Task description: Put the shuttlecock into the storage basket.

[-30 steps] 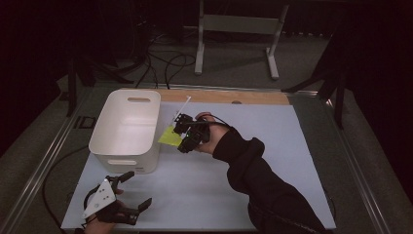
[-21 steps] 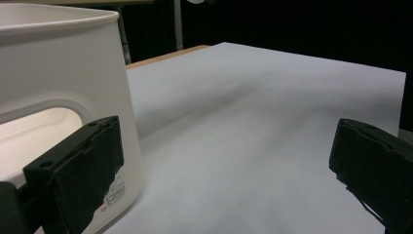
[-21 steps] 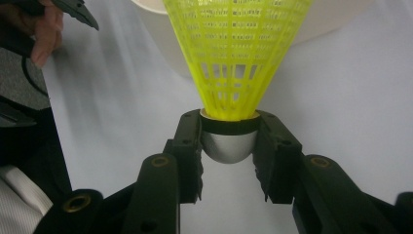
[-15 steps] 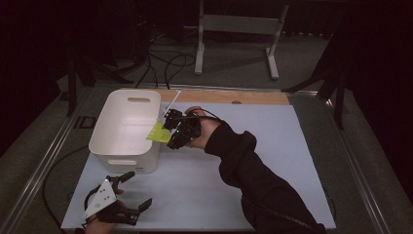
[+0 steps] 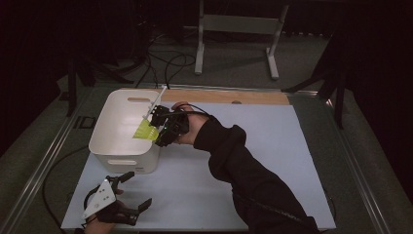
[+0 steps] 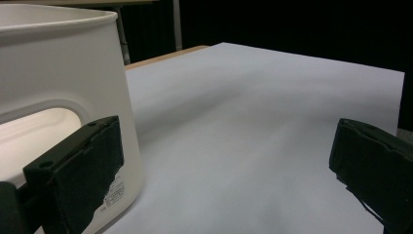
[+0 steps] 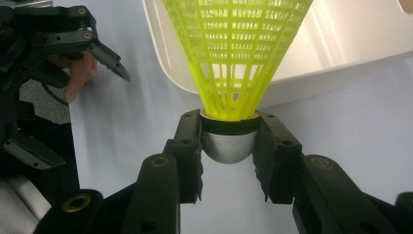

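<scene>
Shuttlecock (image 7: 237,58) with a yellow-green mesh skirt sits clamped by its rounded silver-grey cork between the 2 jaws of the right gripper (image 7: 229,146), skirt pointing away from the hand. Within the last second this gripper has travelled from over the sheet beside the bin to the near right rim of the white bin (image 5: 113,146), so the skirt (image 5: 144,130) now overhangs the opening; by my reading the carry is nearly done and only a short advance and a release remain. The bin stands at the sheet's far left corner, its interior looking bare, which leaves free room to drop. The left gripper (image 5: 127,195) rests at the sheet's near left edge, jaws spread wide on nothing, well apart from the bin's near wall.
</scene>
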